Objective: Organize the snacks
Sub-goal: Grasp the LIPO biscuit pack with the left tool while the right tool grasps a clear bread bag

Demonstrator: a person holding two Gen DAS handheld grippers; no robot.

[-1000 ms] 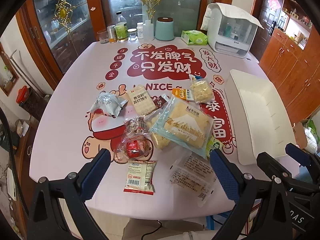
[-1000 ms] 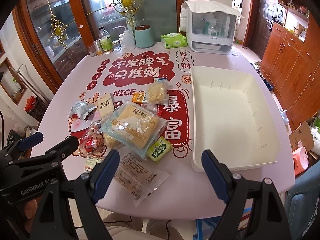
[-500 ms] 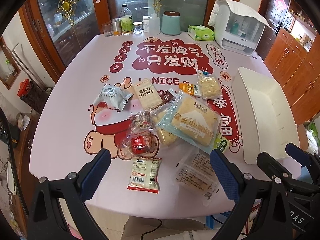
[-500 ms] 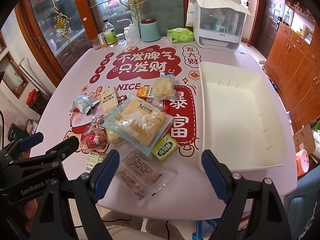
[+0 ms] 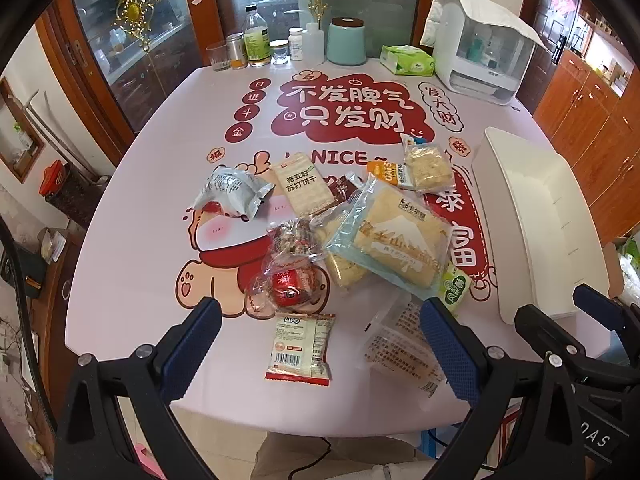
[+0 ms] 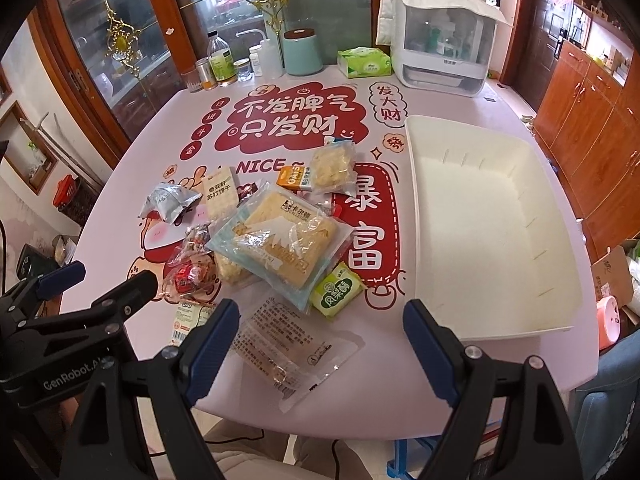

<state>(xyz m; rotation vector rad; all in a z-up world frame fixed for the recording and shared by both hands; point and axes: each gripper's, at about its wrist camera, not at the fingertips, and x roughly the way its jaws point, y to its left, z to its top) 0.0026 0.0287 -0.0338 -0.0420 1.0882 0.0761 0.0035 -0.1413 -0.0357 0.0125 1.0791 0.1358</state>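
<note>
Several snack packets lie in a heap on the pink table: a big bread bag (image 5: 394, 240) (image 6: 280, 240), a white LIPO packet (image 5: 300, 346), a clear flat packet (image 6: 292, 350) (image 5: 396, 344), a green packet (image 6: 338, 290), a red candy bag (image 5: 290, 284), a silver pouch (image 5: 230, 196), a cracker pack (image 5: 302, 188). An empty white bin (image 6: 488, 228) (image 5: 536, 216) stands to the right. My left gripper (image 5: 316, 344) is open above the near table edge, over the LIPO packet. My right gripper (image 6: 320, 340) is open over the clear packet.
Bottles and jars (image 5: 256, 44), a teal canister (image 5: 347, 42), a tissue pack (image 5: 406, 60) and a white covered appliance (image 5: 480, 60) line the table's far edge. Wooden cabinets (image 6: 592, 92) stand to the right. The table's near edge (image 6: 320, 420) lies just under the grippers.
Both grippers have moved forward and slightly closer to the table; the snacks and bin appear larger. Both stay open. Nothing on the table has moved.
</note>
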